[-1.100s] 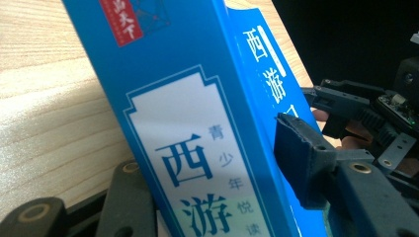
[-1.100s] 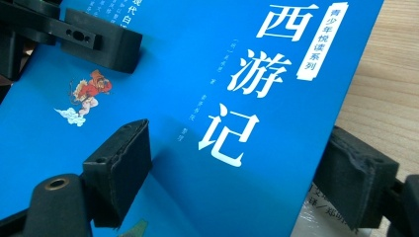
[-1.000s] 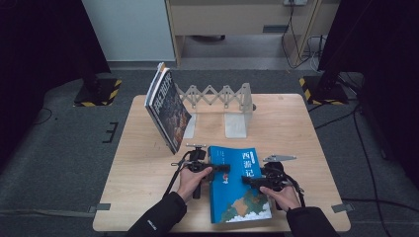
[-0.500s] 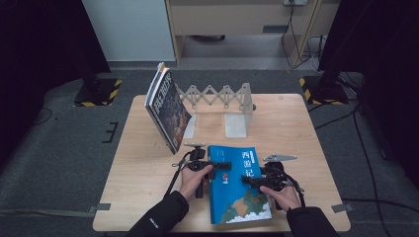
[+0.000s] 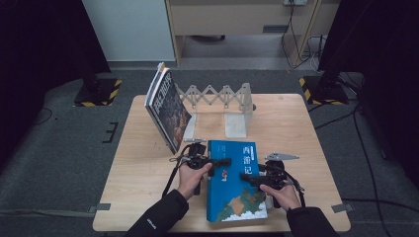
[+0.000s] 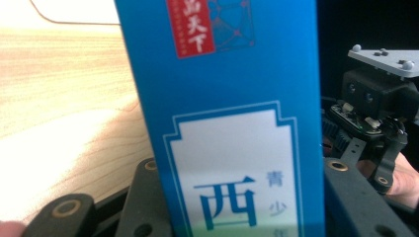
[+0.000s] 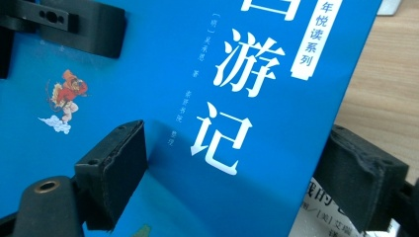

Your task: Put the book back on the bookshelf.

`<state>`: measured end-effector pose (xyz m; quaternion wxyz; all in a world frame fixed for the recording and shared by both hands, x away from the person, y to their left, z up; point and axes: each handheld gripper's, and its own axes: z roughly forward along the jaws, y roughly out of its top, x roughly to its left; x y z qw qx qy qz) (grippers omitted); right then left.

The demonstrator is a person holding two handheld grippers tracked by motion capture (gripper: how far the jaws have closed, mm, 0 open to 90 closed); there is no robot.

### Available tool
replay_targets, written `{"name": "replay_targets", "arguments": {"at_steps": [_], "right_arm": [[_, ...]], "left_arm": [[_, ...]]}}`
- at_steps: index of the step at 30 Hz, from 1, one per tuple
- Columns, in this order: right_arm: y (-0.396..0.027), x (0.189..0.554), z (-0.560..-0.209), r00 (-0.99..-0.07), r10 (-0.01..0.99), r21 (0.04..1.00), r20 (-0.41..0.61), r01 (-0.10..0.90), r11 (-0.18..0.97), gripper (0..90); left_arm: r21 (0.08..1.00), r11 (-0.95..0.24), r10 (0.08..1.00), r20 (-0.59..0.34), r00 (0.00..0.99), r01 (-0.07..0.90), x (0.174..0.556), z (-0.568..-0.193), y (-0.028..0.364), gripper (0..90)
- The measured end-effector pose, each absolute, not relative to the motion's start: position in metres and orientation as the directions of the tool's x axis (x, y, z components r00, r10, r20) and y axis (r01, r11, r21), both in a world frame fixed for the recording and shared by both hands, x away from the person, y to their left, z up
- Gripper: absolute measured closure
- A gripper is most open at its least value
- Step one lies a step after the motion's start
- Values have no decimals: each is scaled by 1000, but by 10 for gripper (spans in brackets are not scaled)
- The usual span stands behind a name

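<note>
High view: blue book (image 5: pixel 236 185) is gripped on the desk (image 5: pixel 138 163).
Its 9 o'clock edge is pinched by the left tool (image 5: pixel 221 162), jaws just closing; its 3 o'clock edge by the right tool (image 5: pixel 246 178).

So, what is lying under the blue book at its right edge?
Under the blue book, a second book's white cover with printed characters peeks out, on the wooden table. The rest of it is covered.

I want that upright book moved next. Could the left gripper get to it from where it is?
Probably not yet: the left gripper is clamped on the blue book, though the upright book stands close, with bare table between.
</note>
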<state>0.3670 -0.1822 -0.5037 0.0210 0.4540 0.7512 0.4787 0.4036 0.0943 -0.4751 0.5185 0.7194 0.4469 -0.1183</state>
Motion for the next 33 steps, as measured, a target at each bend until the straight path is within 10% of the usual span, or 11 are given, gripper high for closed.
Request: {"name": "replay_targets", "arguments": {"at_steps": [33], "right_arm": [[-186,368,-482,-627,673,817,392,573,58,304]], "left_arm": [[793,-106,489,-484,726,600,393,-446,94,578]]}}
